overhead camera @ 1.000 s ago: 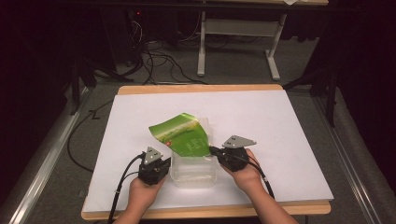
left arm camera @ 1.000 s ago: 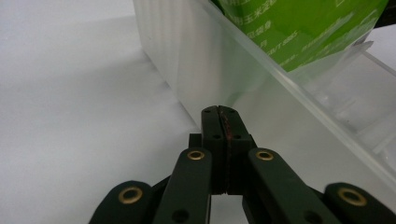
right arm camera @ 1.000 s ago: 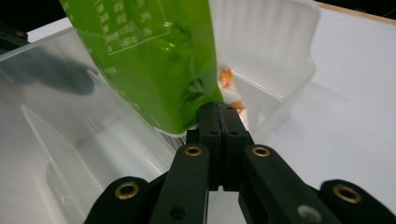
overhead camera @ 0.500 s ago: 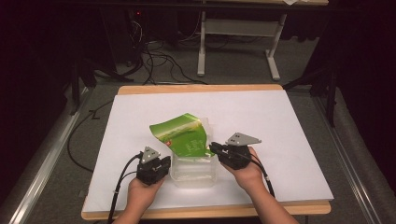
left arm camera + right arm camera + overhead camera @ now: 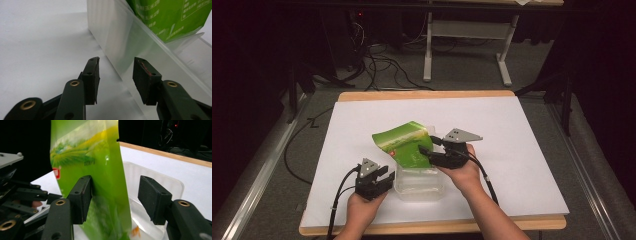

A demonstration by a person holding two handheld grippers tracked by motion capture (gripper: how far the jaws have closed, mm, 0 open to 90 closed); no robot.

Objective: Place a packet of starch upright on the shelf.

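A: Where does the green pouch point(image 5: 406, 143) sit?

B: Just below the middle of the white table point(image 5: 522, 150) in the high view, leaning up and out toward 11 o'clock from the clear plastic container point(image 5: 419, 185). Its lower end is inside the container, at the far side.

A: And the right claw point(image 5: 426, 145)?

B: It comes in from 3 o'clock of the pouch, held in the person's right hand point(image 5: 462, 170). In the right gripper view the jaws stand wide apart around the pouch point(image 5: 100, 182): the left pad touches or nearly touches the film, while the right pad is well clear of it, so nothing is pinched. The container point(image 5: 152, 182) shows behind the pouch there.

A: The left claw point(image 5: 384, 178)?

B: At 9 o'clock of the container, in the left hand point(image 5: 362, 207), low over the table. In the left gripper view its jaws point(image 5: 116, 75) are open and hold nothing; the container wall point(image 5: 120, 47) stands just beyond the tips, with the green pouch point(image 5: 172, 17) visible through it at 1 o'clock.

A: Anything else?

B: Cables lie on the floor point(image 5: 377, 65) beyond the table at 12 o'clock.
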